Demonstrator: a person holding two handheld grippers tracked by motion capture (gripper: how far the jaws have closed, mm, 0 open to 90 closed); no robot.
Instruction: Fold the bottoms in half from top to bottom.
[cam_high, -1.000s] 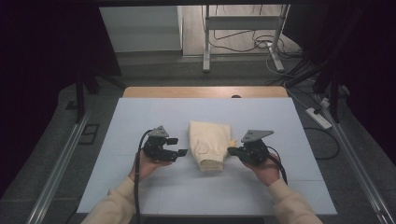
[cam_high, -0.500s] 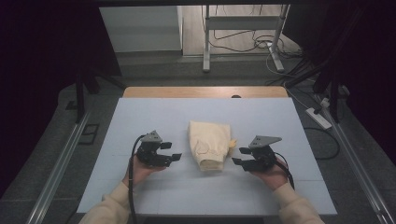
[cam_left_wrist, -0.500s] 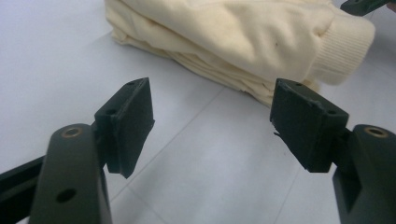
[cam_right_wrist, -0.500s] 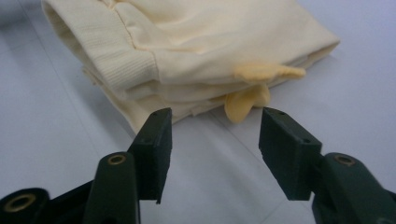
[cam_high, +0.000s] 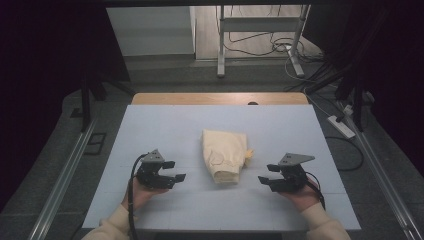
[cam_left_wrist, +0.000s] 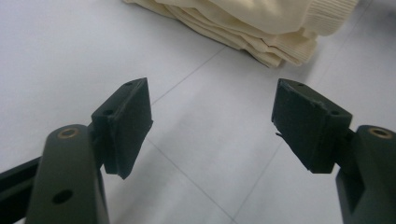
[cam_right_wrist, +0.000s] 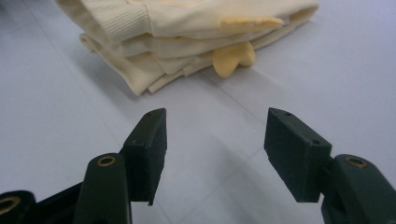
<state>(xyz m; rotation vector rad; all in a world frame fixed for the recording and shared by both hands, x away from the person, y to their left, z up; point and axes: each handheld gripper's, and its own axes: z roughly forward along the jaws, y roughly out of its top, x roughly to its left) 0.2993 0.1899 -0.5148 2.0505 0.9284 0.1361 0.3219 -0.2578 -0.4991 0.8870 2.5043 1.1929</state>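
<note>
Progress: folding looks basically done from where I sit. The cream garment (cam_high: 225, 156) lies as a tidy stacked bundle mid-worktop (cam_high: 165, 125), and I'd guess only a final tidy or pull-away is left, if anything.

Left tool (cam_high: 172, 171): sitting off the garment's left side, near but clearly apart from it. Jaws spread wide, nothing between them but bare worktop. In the left gripper view the folded edges (cam_left_wrist: 261, 37) are ahead of the pads (cam_left_wrist: 128, 123), no contact.

Garment: middle of the worktop, between my two tools, ribbed cuff end toward me. A little yellow tab (cam_right_wrist: 233, 58) pokes out of the layers on the right side, might be a label or tag, can't tell.

Right tool (cam_high: 267, 175): off the right side, also apart from the cloth. Its jaws have just been opening and now stand apart with nothing in them, so it looks like I've let go. Layered edge (cam_right_wrist: 140, 70) lies ahead of it.

Left to do: judging by this, not much.
</note>
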